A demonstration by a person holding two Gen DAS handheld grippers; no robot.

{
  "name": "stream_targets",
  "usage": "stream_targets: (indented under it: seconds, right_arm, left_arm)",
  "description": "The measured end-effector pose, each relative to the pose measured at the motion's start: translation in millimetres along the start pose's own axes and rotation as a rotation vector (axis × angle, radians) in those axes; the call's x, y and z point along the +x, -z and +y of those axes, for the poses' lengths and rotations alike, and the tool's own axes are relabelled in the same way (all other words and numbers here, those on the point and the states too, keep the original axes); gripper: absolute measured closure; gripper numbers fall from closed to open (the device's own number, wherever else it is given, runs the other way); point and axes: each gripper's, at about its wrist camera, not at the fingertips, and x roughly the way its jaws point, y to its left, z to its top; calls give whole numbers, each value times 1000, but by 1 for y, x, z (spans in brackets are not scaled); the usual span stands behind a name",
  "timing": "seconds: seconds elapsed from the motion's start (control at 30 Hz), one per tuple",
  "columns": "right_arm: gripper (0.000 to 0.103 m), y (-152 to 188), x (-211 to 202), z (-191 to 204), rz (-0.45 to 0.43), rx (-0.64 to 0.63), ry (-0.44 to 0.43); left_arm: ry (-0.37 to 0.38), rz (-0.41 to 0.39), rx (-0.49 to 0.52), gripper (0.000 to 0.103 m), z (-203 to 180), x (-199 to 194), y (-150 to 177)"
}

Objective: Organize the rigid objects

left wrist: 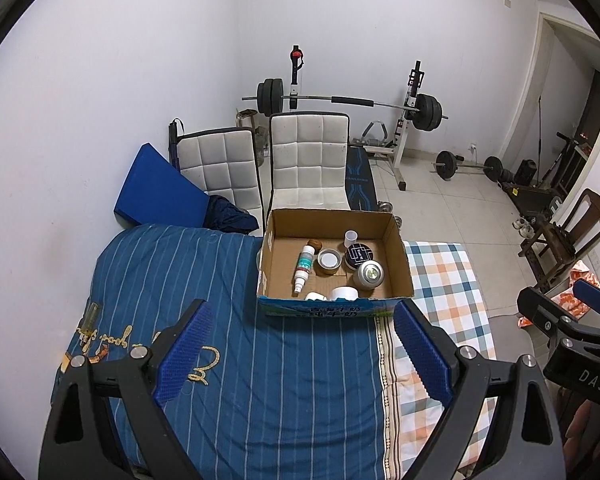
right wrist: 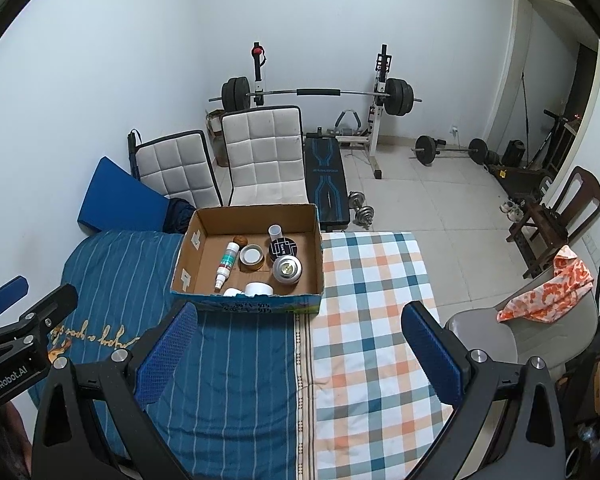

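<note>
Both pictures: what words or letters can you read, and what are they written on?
"DAS" on the right gripper body, left wrist view; it may continue out of view.
"GenRobot.AI" on the left gripper body, right wrist view.
Chinese print on the cardboard box front: too blurred to read.
Gold script on the blue striped bedding: upside down, unreadable.
Spray bottle label: too small.

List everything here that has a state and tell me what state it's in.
Open-topped brown cardboard box: holding items.
White spray bottle with green label: lying flat in box.
Small white plastic cup: upright.
Round silver metal tin: lid on.
Left gripper: fingers open, holding nothing.
Right gripper: fingers open, holding nothing.
</note>
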Motion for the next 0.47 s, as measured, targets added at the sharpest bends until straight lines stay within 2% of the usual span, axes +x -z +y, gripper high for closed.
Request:
stream_targets:
  seconds: [0.47]
  right_arm:
    - [0, -2, 1, 0, -1, -7, -2]
  left_arm:
    - [-2, -16, 9, 10, -4, -6, -4]
